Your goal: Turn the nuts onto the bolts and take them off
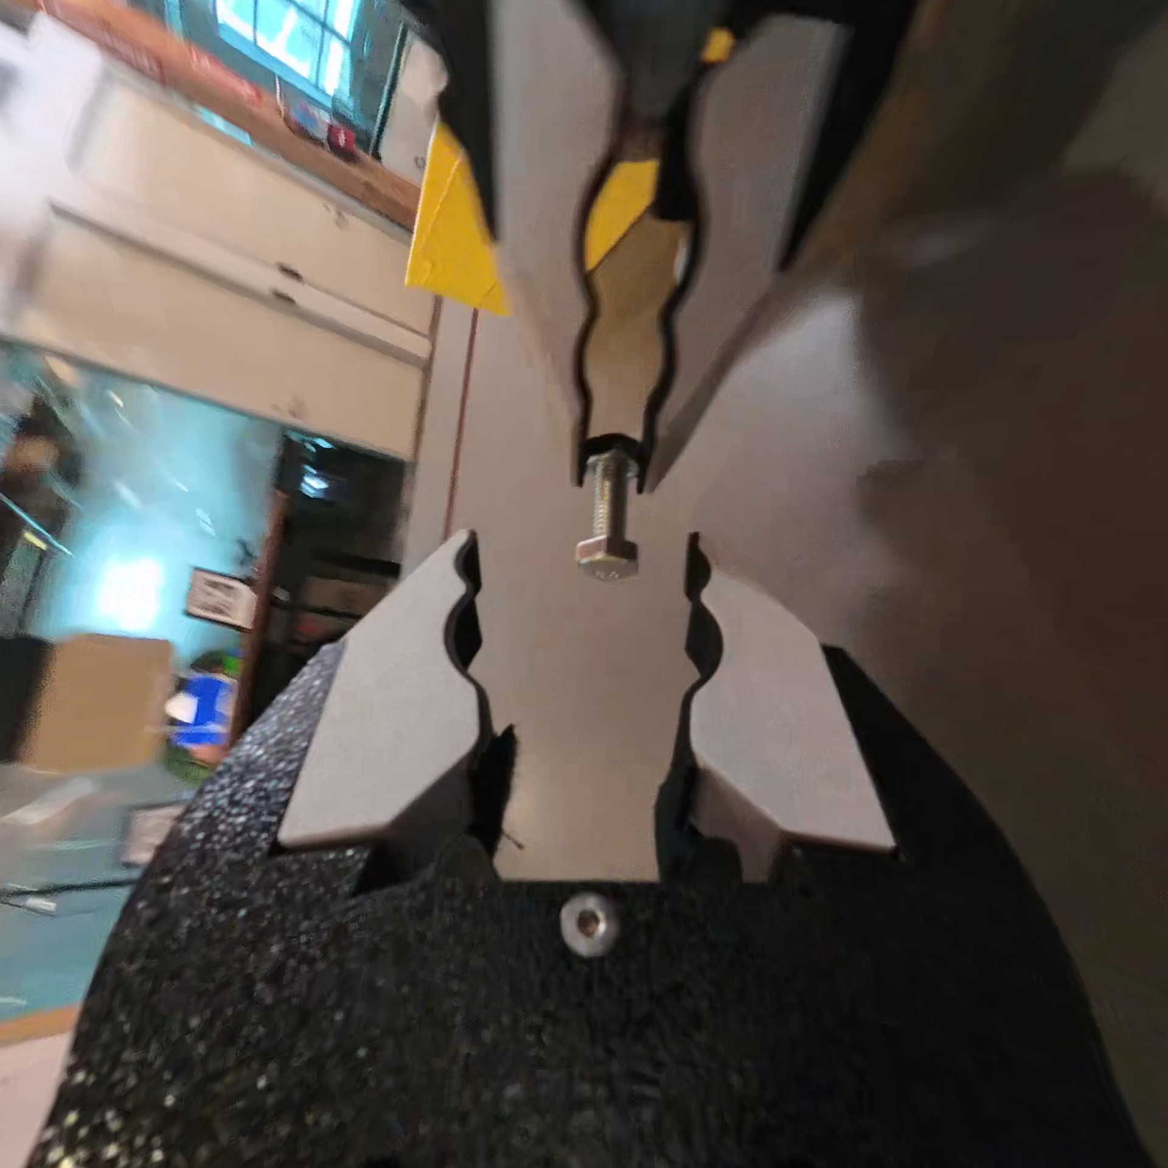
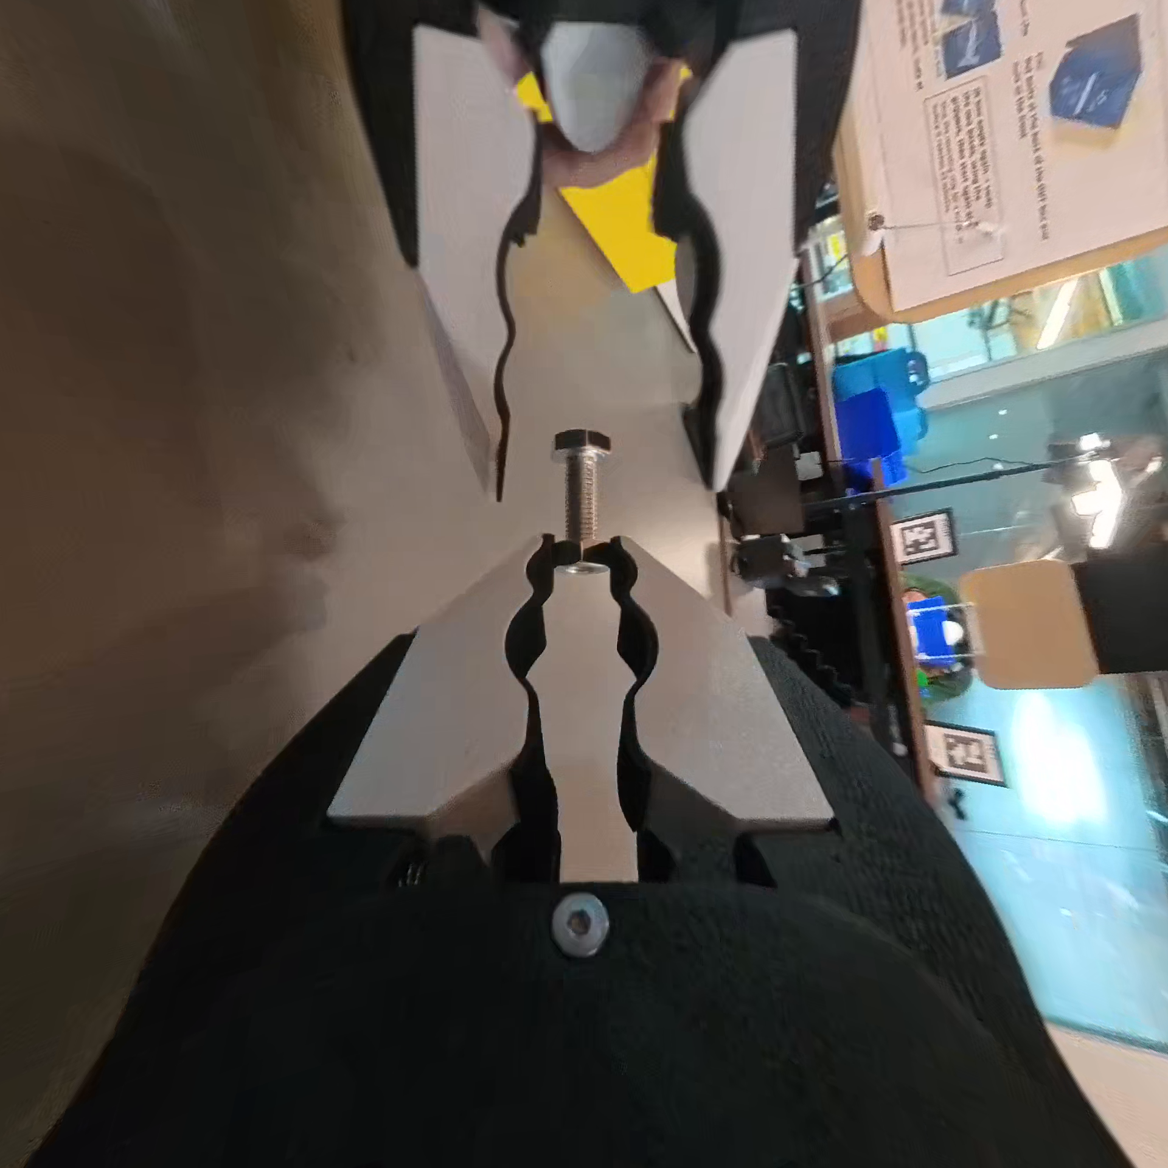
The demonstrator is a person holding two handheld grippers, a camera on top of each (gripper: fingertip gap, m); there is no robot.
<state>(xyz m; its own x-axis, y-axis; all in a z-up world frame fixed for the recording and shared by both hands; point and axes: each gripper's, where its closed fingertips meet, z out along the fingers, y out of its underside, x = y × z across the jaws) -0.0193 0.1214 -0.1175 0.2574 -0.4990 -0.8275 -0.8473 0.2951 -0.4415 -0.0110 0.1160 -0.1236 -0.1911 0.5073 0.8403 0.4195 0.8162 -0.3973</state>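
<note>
Right gripper [image 2: 580,548]: your fingertips pinch the nut [image 2: 581,561] at the threaded end of the bolt [image 2: 581,490].
Bolt: it sticks straight out, its hex head toward your other gripper.
Left gripper [image 1: 583,542]: your fingers are spread wide, one either side of the bolt head, touching nothing.
Background: a pale tabletop [image 2: 379,442] with a yellow sheet [image 2: 622,234].

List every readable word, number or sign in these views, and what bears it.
White printed sheet on the brown cardboard box: small text, not copied here.
Black-and-white square marker cards: patterns, no words.
Head of the silver hex bolt: marks too small.
Red strips on the wooden beam: blurred.
</note>
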